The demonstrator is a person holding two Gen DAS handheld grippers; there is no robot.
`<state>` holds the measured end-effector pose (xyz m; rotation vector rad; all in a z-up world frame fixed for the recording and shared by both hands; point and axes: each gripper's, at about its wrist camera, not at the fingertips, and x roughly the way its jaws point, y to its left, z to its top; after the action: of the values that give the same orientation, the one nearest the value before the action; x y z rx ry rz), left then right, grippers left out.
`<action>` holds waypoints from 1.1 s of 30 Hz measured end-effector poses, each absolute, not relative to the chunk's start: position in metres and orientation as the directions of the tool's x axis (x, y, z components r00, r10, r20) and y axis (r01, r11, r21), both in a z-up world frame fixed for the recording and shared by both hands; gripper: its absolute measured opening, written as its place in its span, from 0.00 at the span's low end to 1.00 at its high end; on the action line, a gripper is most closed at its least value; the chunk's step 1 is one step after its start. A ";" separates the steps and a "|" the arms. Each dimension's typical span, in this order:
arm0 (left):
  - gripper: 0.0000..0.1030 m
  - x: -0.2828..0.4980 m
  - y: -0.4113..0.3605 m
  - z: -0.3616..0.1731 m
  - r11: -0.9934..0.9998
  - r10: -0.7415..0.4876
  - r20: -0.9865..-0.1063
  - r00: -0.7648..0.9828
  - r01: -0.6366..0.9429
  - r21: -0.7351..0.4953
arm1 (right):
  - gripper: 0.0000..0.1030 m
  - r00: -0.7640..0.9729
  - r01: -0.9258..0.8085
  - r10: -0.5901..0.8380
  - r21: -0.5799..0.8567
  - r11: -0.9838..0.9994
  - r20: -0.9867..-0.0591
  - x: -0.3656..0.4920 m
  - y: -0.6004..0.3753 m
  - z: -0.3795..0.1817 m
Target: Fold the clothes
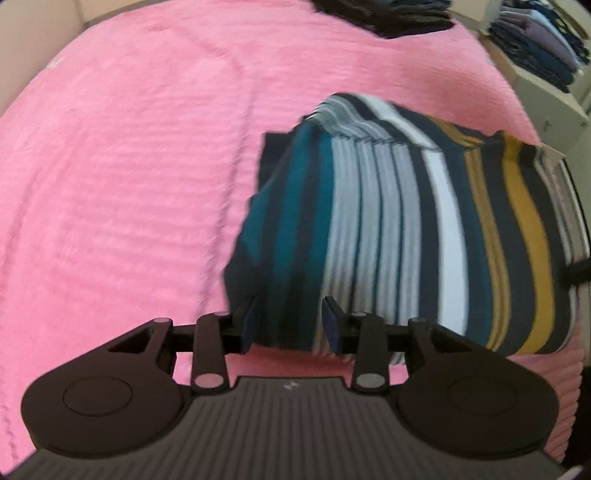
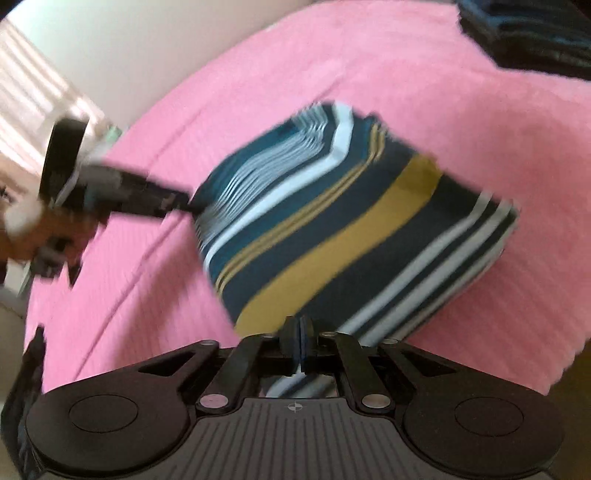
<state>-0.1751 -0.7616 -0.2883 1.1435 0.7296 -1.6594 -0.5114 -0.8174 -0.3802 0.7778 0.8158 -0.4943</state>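
Pink bedspread point(image 1: 129, 166) holds the striped shirt point(image 1: 388, 229) already folded into a small block, with the left gripper point(image 1: 290, 325) spread wide around its near edge, the right gripper point(image 2: 301, 339) pinching its near corner, so only putting away looks left.

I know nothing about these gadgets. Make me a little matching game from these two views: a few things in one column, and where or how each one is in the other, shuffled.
Things:
1. left gripper
2. right gripper
3. striped garment
4. dark folded pile

States:
A. stacked at the far edge of the pink blanket
B. fingers apart, either side of the garment's near edge
C. folded into a compact block, lying on the blanket
D. fingers pressed together on the garment's edge

Pairs: 1-B, 2-D, 3-C, 4-A
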 end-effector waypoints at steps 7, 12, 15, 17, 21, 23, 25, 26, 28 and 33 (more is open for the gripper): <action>0.29 -0.174 -0.781 -0.287 -0.304 -0.379 -0.924 -0.055 0.950 0.068 | 0.02 0.535 0.709 -0.125 0.363 0.605 -0.836 -0.506 -0.876 -0.387; 0.29 -0.206 -0.801 -0.263 -0.349 -0.432 -0.895 -0.110 0.936 0.053 | 0.03 0.572 0.703 -0.165 0.376 0.604 -0.804 -0.504 -0.909 -0.377; 0.29 -0.238 -0.834 -0.269 -0.410 -0.432 -0.881 -0.193 0.912 0.001 | 0.02 0.540 0.730 -0.125 0.389 0.561 -0.832 -0.504 -0.928 -0.405; 0.29 -0.256 -0.858 -0.278 -0.434 -0.437 -0.871 -0.224 0.901 -0.014 | 0.02 0.546 0.728 -0.125 0.396 0.559 -0.828 -0.508 -0.934 -0.411; 0.28 -0.278 -0.897 -0.310 -0.448 -0.410 -0.880 -0.241 0.893 -0.035 | 0.02 0.574 0.723 -0.139 0.419 0.549 -0.807 -0.512 -0.936 -0.421; 0.29 -0.285 -0.907 -0.321 -0.452 -0.409 -0.883 -0.231 0.892 -0.024 | 0.02 0.585 0.734 -0.133 0.452 0.507 -0.800 -0.510 -0.939 -0.424; 0.30 -0.287 -0.914 -0.327 -0.444 -0.406 -0.886 -0.224 0.896 -0.023 | 0.02 0.591 0.730 -0.128 0.461 0.504 -0.796 -0.508 -0.943 -0.426; 0.30 -0.287 -0.917 -0.329 -0.445 -0.405 -0.887 -0.222 0.895 -0.021 | 0.02 0.595 0.725 -0.125 0.462 0.511 -0.794 -0.508 -0.944 -0.426; 0.31 -0.288 -0.917 -0.328 -0.457 -0.403 -0.888 -0.220 0.890 -0.013 | 0.01 0.605 0.716 -0.119 0.472 0.514 -0.788 -0.515 -0.941 -0.421; 0.27 -0.283 -0.912 -0.308 -0.468 -0.408 -0.888 -0.211 0.884 0.005 | 0.02 0.553 0.758 -0.161 0.413 0.506 -0.818 -0.529 -0.927 -0.411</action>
<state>-0.2835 -0.9116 -0.3083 1.1085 0.6616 -1.8142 -0.5285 -0.9274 -0.4115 0.8668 0.8013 -0.6319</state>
